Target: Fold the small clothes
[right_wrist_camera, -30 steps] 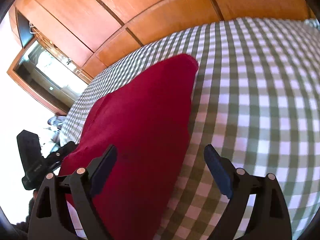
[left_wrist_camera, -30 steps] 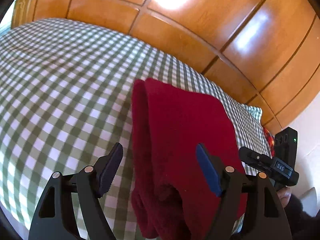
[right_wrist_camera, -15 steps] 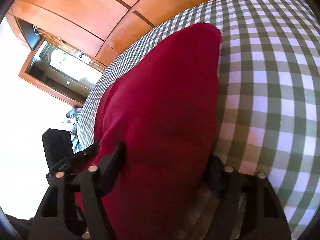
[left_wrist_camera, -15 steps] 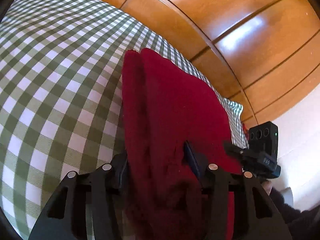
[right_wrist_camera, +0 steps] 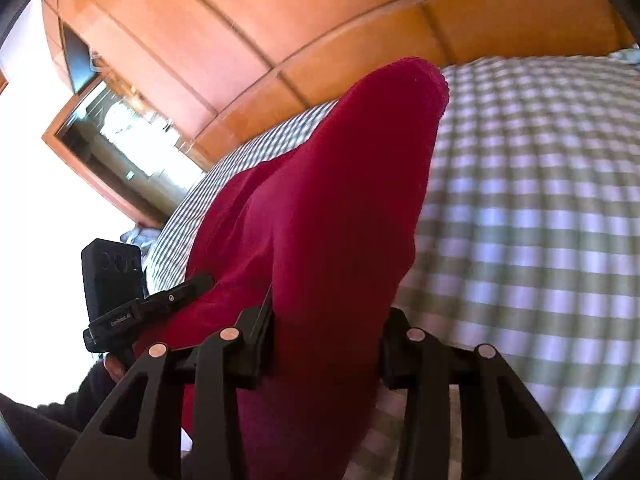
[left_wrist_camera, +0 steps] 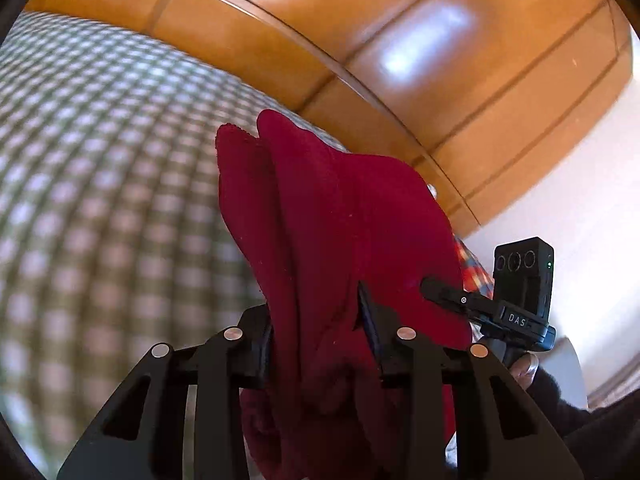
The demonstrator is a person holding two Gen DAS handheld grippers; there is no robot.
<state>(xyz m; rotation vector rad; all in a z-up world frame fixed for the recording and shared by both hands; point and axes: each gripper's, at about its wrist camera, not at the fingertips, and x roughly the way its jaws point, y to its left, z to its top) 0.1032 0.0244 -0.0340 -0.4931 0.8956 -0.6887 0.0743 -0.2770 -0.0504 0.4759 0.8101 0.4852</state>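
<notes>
Nearest, the left gripper (left_wrist_camera: 320, 344) and right gripper (right_wrist_camera: 326, 342) have just been closing and now each pinches a near corner of the red garment (left_wrist_camera: 340, 220), probably to carry that edge over for 1 fold. The cloth runs forward from between both jaws, its far end seemingly resting on the checked bedcover (right_wrist_camera: 540, 200) beyond.

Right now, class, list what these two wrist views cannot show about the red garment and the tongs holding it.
- Left wrist: the red garment's near end is hidden behind the left tongs.
- Right wrist: the right tongs' pad contact is covered by cloth.
- Both views: the checked bedcover is motion-blurred.
- What kind of garment it is stays unclear while bunched.
</notes>
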